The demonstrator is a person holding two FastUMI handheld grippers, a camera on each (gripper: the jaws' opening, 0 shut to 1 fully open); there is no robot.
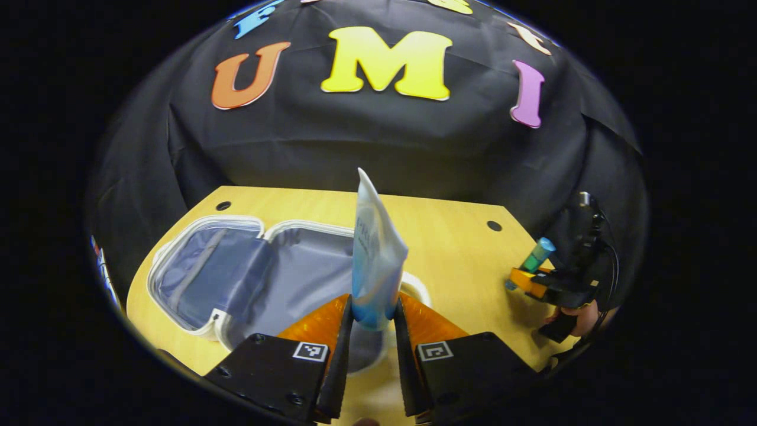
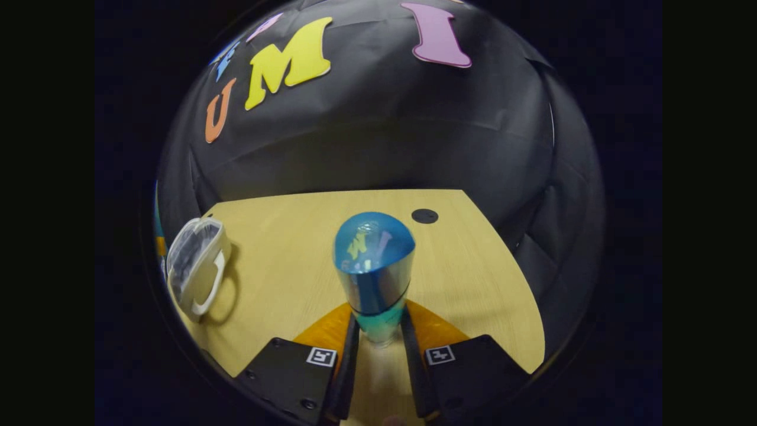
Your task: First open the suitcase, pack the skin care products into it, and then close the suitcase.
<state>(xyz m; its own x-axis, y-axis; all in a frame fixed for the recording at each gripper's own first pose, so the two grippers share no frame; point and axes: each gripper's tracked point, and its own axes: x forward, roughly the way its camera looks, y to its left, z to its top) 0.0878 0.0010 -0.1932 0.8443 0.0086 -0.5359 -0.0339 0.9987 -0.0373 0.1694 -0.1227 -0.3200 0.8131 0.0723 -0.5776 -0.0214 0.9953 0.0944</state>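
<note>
The white suitcase (image 1: pixel 207 278) lies open on the wooden table, its grey-blue lining showing. My left gripper (image 1: pixel 374 322) is shut on a white and blue tube (image 1: pixel 374 260), held upright above the suitcase's right half. In the left gripper view the right gripper (image 1: pixel 532 284) is at the table's right edge, holding a blue-green bottle (image 1: pixel 535 257). In the right gripper view my right gripper (image 2: pixel 380 328) is shut on that shiny blue-capped bottle (image 2: pixel 374 266), lifted over the table. The suitcase (image 2: pixel 195 266) sits far to the left there.
The wooden table (image 1: pixel 461 248) has round black holes (image 1: pixel 494 225) near its far corners. A hand (image 1: pixel 582 316) holds the right gripper's handle at the table's right edge. Black cloth walls the booth behind the table. Bare tabletop (image 2: pixel 284 248) lies between suitcase and bottle.
</note>
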